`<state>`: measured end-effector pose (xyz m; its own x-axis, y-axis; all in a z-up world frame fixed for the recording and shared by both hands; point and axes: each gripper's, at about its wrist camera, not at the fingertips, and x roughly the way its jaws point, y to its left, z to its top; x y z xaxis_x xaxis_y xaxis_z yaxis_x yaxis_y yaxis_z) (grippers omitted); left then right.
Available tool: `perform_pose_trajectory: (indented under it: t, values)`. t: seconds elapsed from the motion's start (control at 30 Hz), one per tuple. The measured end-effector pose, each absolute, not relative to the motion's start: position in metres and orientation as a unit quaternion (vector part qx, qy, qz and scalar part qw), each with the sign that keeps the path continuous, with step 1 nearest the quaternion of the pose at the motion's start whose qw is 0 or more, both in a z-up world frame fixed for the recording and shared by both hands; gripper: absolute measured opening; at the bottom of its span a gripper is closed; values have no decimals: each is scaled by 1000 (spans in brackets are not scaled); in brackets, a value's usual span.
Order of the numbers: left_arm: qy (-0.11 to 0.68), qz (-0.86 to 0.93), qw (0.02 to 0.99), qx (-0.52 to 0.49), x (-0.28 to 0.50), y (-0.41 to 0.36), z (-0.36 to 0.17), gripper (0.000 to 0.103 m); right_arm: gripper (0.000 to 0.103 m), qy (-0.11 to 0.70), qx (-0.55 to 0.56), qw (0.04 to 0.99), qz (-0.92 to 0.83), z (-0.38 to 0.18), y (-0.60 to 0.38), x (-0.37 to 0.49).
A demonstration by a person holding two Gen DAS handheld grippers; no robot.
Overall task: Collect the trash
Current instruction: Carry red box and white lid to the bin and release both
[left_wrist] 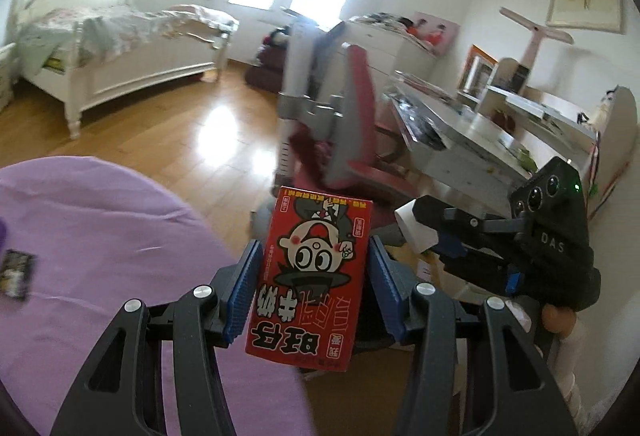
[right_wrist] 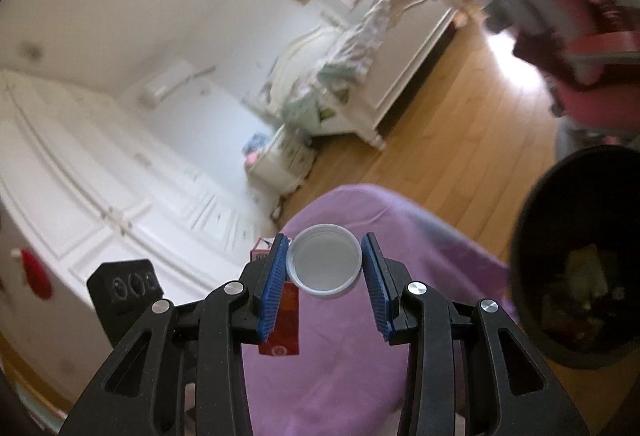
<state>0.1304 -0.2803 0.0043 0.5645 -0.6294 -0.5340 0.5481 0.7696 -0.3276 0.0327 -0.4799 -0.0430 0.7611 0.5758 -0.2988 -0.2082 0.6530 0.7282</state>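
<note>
Carrying a red milk carton [left_wrist: 310,278] clamped in my left gripper [left_wrist: 312,284] and a white lid [right_wrist: 325,261] pinched in my right gripper [right_wrist: 326,276]; the dark bin [right_wrist: 580,260] sits at three o'clock. Motion blur suggests haste, so the lid could slip.

open wood floor [left_wrist: 168,140] between the purple-covered surface [left_wrist: 92,236] and the white bed [left_wrist: 120,64]: wide free lane. pink/grey chair [left_wrist: 340,124] stands straight ahead of the left gripper [left_wrist: 312,268], with the cluttered desk [left_wrist: 472,132] close behind it, so that side is tight. right gripper [left_wrist: 460,236] sits just beside on the right. in the right wrist view the black bin [right_wrist: 536,236] is near the purple edge, mouth unobstructed. white wardrobe [right_wrist: 100,196] walls off the left.
</note>
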Motion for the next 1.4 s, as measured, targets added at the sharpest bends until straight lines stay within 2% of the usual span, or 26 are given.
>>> perform_pose_trajectory:
  t: [0.43,0.97,1.0,1.03,1.07,1.1,1.17,1.4]
  values:
    - [377,-387,841,-8,148,-381,-51,52,38,257,419,866,95,-101,-611,-8]
    - [397,-399,826,31,158,-423,-72,55,39,280,440,850,68,-137,-619,6]
    - [395,-395,828,35,158,-426,-72,56,41,284,439,850,61,-139,-620,7]
    - [392,-393,831,36,157,-427,-70,64,47,286,442,849,50,-140,-623,7]
    - [388,-392,833,35,156,-427,-68,72,66,281,446,849,42,-139,-624,4]
    - [382,-390,837,33,154,-425,-65,74,78,271,450,850,38,-139,-625,1]
    - [373,-390,841,33,151,-421,-60,77,78,263,442,857,43,-134,-623,0]
    - [354,-368,860,6,147,-370,-37,77,78,281,413,863,72,-125,-590,14]
